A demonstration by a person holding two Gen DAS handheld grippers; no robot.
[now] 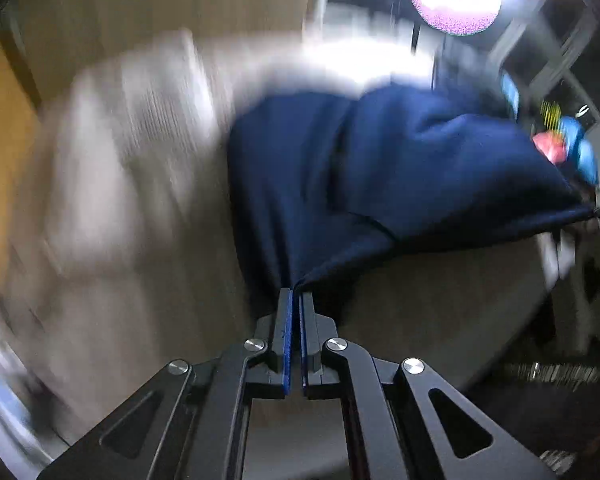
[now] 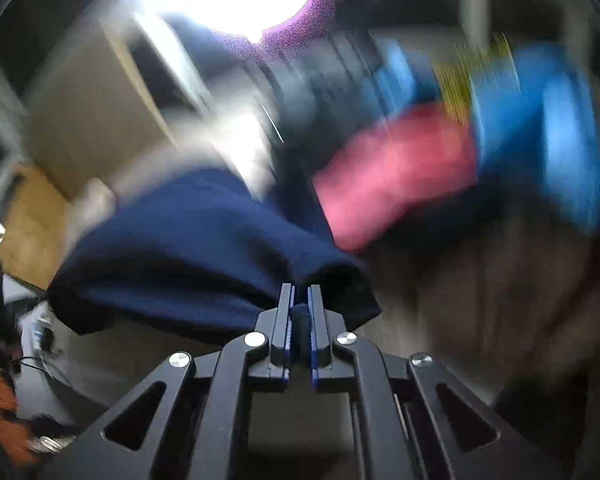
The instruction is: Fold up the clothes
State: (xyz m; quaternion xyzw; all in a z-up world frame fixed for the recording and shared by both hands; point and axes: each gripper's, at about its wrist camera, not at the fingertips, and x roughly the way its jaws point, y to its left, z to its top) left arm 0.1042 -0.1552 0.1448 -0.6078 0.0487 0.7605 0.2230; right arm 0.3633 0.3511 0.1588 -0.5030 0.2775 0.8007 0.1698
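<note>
From the left wrist, the left gripper [image 1: 295, 294] pinches a corner of the navy garment [image 1: 340, 168], which hangs stretched above the blurred pale surface [image 1: 120, 200]. From the right wrist, the right gripper [image 2: 300, 290] clamps a bunched fold of the same garment [image 2: 188, 248], with the other blue-and-pink gripper [image 2: 440, 152] blurred beyond.

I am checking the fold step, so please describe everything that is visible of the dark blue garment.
The dark blue garment looks like soft, matte knit cloth with no visible print. It hangs stretched between both grippers: the left gripper is shut on one thin edge, and the right gripper is shut on a thicker bunched fold. Between them it sags in broad folds above a pale surface. Its full shape cannot be told; the pictures are blurred.
</note>
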